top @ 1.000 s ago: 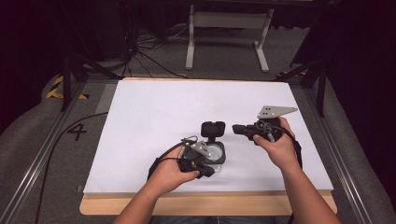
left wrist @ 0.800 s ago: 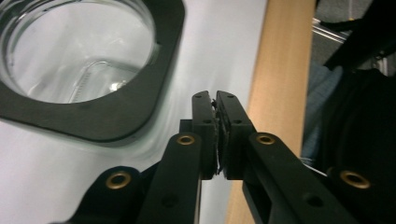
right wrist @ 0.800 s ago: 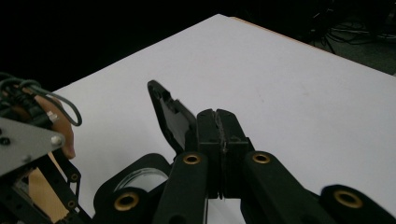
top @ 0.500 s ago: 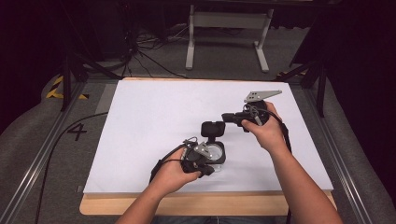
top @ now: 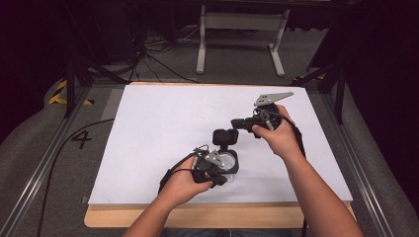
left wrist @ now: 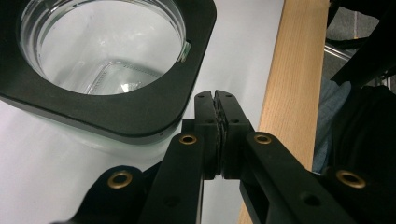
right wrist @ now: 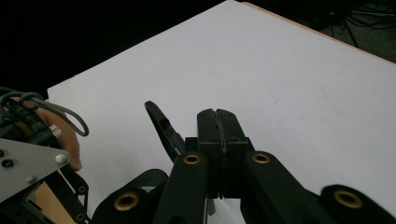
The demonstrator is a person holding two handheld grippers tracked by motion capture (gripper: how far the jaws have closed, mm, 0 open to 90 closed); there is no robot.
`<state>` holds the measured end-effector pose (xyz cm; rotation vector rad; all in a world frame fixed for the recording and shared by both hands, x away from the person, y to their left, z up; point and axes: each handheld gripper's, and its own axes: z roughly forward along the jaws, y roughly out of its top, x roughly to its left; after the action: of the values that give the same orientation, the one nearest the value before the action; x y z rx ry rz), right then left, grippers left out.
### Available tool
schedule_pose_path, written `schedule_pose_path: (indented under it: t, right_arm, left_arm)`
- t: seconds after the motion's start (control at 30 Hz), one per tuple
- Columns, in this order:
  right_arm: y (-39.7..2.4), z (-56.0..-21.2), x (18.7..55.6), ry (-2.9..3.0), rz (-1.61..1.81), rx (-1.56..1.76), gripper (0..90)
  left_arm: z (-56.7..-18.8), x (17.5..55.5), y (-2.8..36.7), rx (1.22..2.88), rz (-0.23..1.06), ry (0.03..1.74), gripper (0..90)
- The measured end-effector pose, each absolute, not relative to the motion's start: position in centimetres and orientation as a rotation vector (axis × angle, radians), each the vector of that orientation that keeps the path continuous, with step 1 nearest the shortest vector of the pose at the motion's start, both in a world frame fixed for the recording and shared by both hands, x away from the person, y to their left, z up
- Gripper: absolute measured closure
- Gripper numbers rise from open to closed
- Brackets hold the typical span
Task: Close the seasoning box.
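Left tool [left wrist: 216, 95] closed, empty | right tool [right wrist: 217, 114] closed, empty | jar [top: 225, 160] upright, mouth up

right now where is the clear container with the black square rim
In the high view the clear container stands near the table's front edge, just right of the left gripper and in front of a small black lid.

Glass jar [left wrist: 107, 51] cut off at top edge, its base hidden
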<state>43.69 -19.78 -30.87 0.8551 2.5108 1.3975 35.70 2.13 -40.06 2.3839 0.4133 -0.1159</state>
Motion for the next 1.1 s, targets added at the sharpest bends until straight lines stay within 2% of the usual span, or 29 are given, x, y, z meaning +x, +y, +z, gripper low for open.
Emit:
schedule_pose_path:
  t: [0.37, 0.7, 1.1]
  right_arm:
    - [-19.3, -31.2, 41.4, 2.594, 1.362, 0.759, 90.0]
    - [-18.9, -32.8, 39.5, 2.691, 1.288, 0.716, 90.0]
    - [-17.8, -35.3, 38.8, 2.787, 1.16, 0.693, 90.0]
  left_arm:
    - [-40.0, 35.6, 2.2, 2.378, -0.108, 0.423, 88.5]
    - [-40.1, 35.2, 2.2, 2.318, -0.062, 0.441, 87.7]
    - [-40.0, 35.2, 2.3, 2.306, -0.074, 0.445, 87.8]
